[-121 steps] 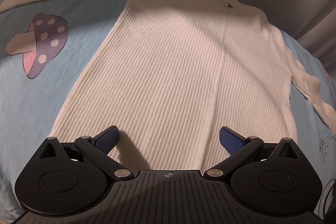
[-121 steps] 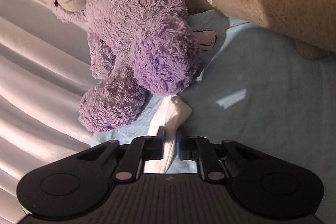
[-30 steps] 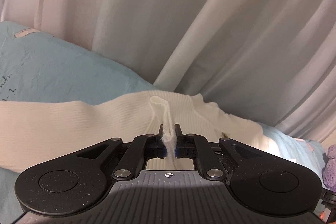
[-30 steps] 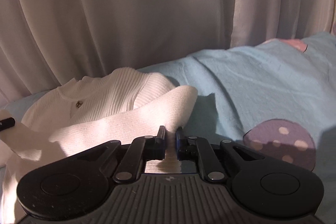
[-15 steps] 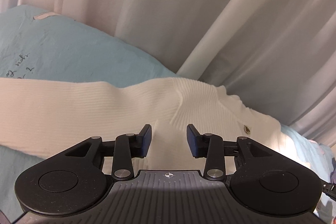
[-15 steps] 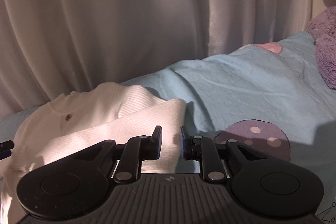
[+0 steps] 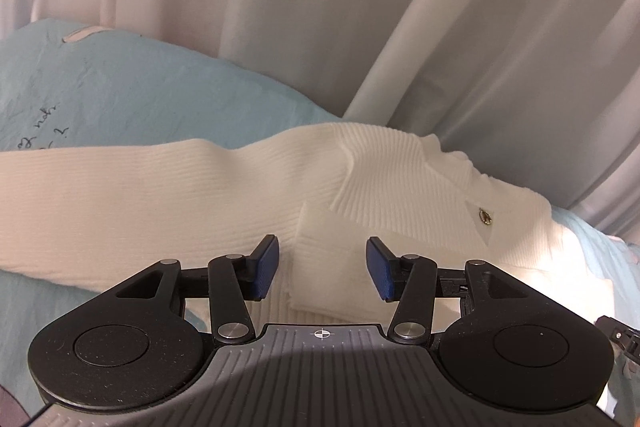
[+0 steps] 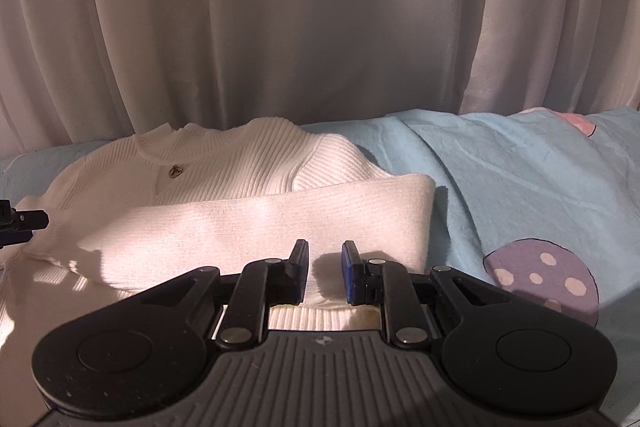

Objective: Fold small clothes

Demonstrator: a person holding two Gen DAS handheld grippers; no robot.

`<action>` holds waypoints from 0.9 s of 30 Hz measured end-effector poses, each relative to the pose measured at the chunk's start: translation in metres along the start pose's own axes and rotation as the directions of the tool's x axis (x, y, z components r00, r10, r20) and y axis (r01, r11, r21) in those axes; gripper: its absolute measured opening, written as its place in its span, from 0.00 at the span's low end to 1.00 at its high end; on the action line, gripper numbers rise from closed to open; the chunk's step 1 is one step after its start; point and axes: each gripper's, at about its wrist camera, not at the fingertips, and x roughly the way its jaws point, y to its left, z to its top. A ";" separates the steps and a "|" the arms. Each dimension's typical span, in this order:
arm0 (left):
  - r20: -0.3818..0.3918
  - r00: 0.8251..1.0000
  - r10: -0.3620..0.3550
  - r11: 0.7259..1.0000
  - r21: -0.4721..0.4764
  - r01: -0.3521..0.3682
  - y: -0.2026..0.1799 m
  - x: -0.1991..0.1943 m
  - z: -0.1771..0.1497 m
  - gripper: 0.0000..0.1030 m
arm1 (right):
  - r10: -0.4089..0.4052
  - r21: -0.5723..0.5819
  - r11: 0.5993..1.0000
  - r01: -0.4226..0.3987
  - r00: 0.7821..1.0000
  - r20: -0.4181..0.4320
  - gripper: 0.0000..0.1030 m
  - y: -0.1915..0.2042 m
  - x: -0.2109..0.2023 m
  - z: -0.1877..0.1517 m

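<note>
A white ribbed sweater lies on the light blue bed sheet. One sleeve is folded across the body, and its cuff lies between my left fingers. My left gripper is open and holds nothing. In the right wrist view the sweater shows its collar and a small gold button; the other sleeve is folded over the front. My right gripper is open just above that sleeve's end and empty.
White curtains hang close behind the bed. The sheet has a purple mushroom print right of the sweater. The tip of the left gripper shows at the left edge of the right wrist view.
Both grippers were shut on the sleeve ends a second ago. Both have let go and opened wider, and the sleeves now lie folded over the sweater's body.
</note>
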 end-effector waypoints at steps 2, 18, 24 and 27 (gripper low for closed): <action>0.007 1.000 0.014 0.999 0.039 -0.015 -0.003 0.001 0.001 0.31 | -0.003 -0.004 1.000 0.003 1.000 -0.007 0.16 0.000 0.003 -0.003; 0.162 0.985 0.053 0.973 0.212 -0.087 -0.035 0.014 0.016 0.06 | -0.087 -0.008 0.996 0.087 0.996 0.014 0.16 -0.006 0.005 0.000; 0.121 0.991 0.062 0.987 0.138 -0.079 -0.026 0.009 0.002 0.14 | 0.014 -0.043 0.999 -0.013 1.000 0.018 0.17 0.006 -0.004 -0.005; 0.124 0.991 0.046 0.995 0.080 -0.057 -0.022 -0.005 -0.008 0.26 | -0.015 -0.093 0.995 0.018 0.999 0.030 0.17 0.015 0.000 -0.011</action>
